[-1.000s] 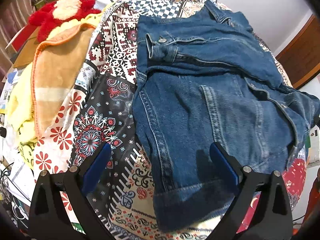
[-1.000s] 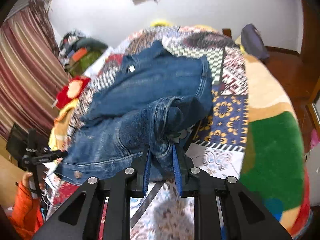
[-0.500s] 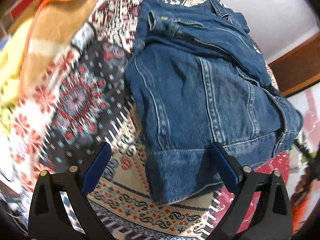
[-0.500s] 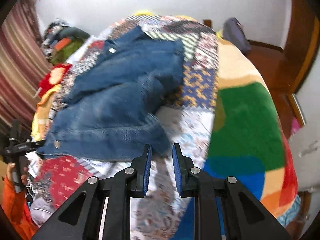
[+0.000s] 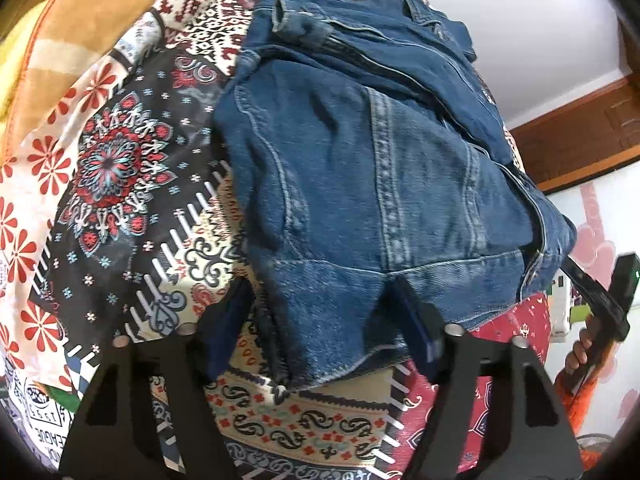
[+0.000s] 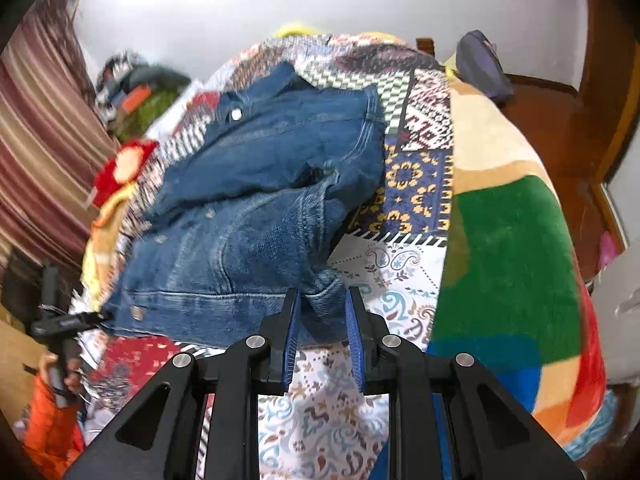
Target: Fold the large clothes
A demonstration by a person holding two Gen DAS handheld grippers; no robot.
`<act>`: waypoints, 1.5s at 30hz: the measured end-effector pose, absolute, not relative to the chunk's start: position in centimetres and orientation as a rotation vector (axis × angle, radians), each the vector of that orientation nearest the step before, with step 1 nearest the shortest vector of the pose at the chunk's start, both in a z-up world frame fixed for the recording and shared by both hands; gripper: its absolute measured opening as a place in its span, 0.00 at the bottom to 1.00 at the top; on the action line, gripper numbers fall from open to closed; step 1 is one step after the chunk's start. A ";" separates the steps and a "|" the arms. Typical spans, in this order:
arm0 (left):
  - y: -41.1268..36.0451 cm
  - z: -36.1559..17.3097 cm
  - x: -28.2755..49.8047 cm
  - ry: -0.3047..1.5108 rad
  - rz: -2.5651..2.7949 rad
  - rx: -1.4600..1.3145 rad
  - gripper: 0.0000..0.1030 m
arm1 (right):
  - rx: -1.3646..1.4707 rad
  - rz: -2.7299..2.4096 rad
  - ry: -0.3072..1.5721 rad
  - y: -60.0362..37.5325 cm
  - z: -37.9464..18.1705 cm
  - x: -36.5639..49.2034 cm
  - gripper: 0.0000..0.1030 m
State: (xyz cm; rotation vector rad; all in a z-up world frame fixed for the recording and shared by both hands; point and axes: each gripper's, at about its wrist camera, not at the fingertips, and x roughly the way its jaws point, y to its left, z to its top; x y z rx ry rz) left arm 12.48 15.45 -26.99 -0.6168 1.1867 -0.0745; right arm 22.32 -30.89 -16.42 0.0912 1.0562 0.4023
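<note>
A blue denim jacket (image 5: 360, 168) lies partly folded on a patchwork bedspread (image 5: 120, 168). My left gripper (image 5: 320, 328) sits at the jacket's near hem. Its jaws are closing, with the hem bunched between the fingers (image 5: 418, 320). In the right wrist view the same jacket (image 6: 260, 200) lies across the bed. My right gripper (image 6: 322, 296) is shut on the jacket's near hem corner. Each view shows the other gripper held in a hand at the jacket's far corner, the right gripper (image 5: 600, 300) and the left gripper (image 6: 60, 320).
A tan, orange-edged blanket (image 5: 80, 40) lies left of the jacket. A red plush toy (image 6: 124, 168) and a striped curtain (image 6: 36, 140) are on that side. A green and multicoloured fleece blanket (image 6: 508, 240) covers the bed's right side. A dark bag (image 6: 484, 64) sits near the wooden door.
The left gripper dropped toward the jacket's hem and its jaws narrowed around it. The right gripper brought the raised denim fold down to the jacket's near edge.
</note>
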 end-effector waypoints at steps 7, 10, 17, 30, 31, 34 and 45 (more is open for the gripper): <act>14.0 -25.9 12.9 1.161 -0.059 -0.532 0.49 | -0.035 0.386 1.172 -28.5 -20.4 23.9 0.18; 13.9 -25.7 13.8 1.149 -0.038 -0.522 0.43 | -0.003 0.391 1.180 -29.2 -21.3 24.6 0.20; 14.5 -24.5 14.8 1.090 0.014 -0.483 0.22 | -0.079 0.242 1.165 -31.8 -21.3 24.9 0.82; 15.7 -27.0 14.8 1.191 0.020 -0.585 0.52 | 0.089 0.497 1.133 -28.3 -20.9 27.2 0.69; 16.1 -27.4 14.6 1.192 0.014 -0.632 0.53 | 0.124 0.516 1.139 -28.2 -21.2 27.4 0.65; 16.9 -27.9 14.3 1.192 -0.018 -0.721 0.53 | 0.163 0.518 1.127 -28.2 -21.3 27.3 0.56; 14.5 -25.9 14.6 1.175 -0.067 -0.590 0.34 | 0.136 0.549 0.987 -28.8 -15.9 24.2 0.15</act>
